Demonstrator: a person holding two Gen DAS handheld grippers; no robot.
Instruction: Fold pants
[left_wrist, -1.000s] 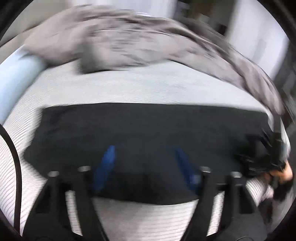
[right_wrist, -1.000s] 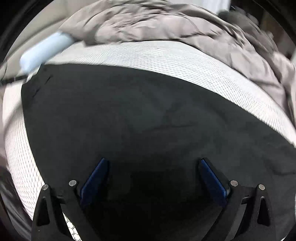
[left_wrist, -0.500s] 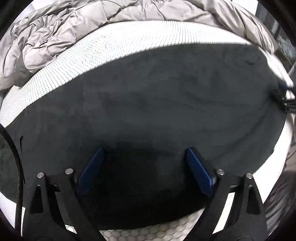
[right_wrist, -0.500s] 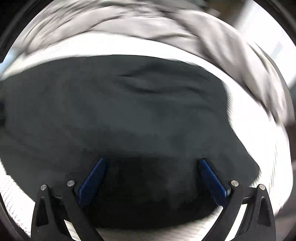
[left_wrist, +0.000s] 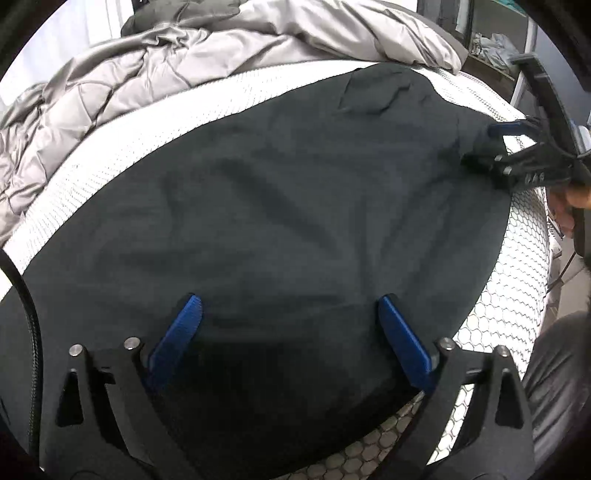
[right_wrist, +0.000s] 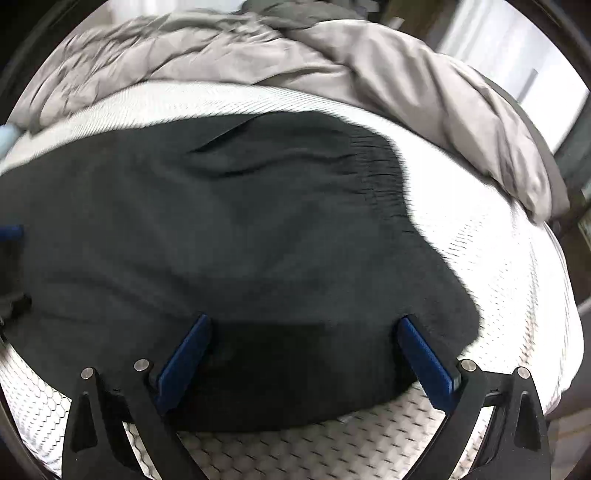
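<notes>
Black pants (left_wrist: 280, 206) lie spread flat across the white mattress (left_wrist: 517, 295). Their gathered waistband (right_wrist: 380, 170) is at the right end in the right wrist view. My left gripper (left_wrist: 288, 301) hovers over the pants near the bed's front edge. Its jaws are opening wide, the cloth lies under them, and the blue pads press on nothing. My right gripper (right_wrist: 304, 318) stands open over the waistband end, pads clear of the cloth. In the left wrist view the right gripper (left_wrist: 480, 146) sits low at the pants' far right edge, held by a hand (left_wrist: 569, 206).
A rumpled grey quilted duvet (left_wrist: 147, 74) is heaped along the back of the bed. A black cable (left_wrist: 26, 295) hangs at the left. The bed's edge drops off at the front and right. Shelving (left_wrist: 491, 48) stands beyond the far right corner.
Both grippers have swept sideways over the pants and come closer to the cloth. The left jaws stand wider than before. The right view now shows the waistband end.
</notes>
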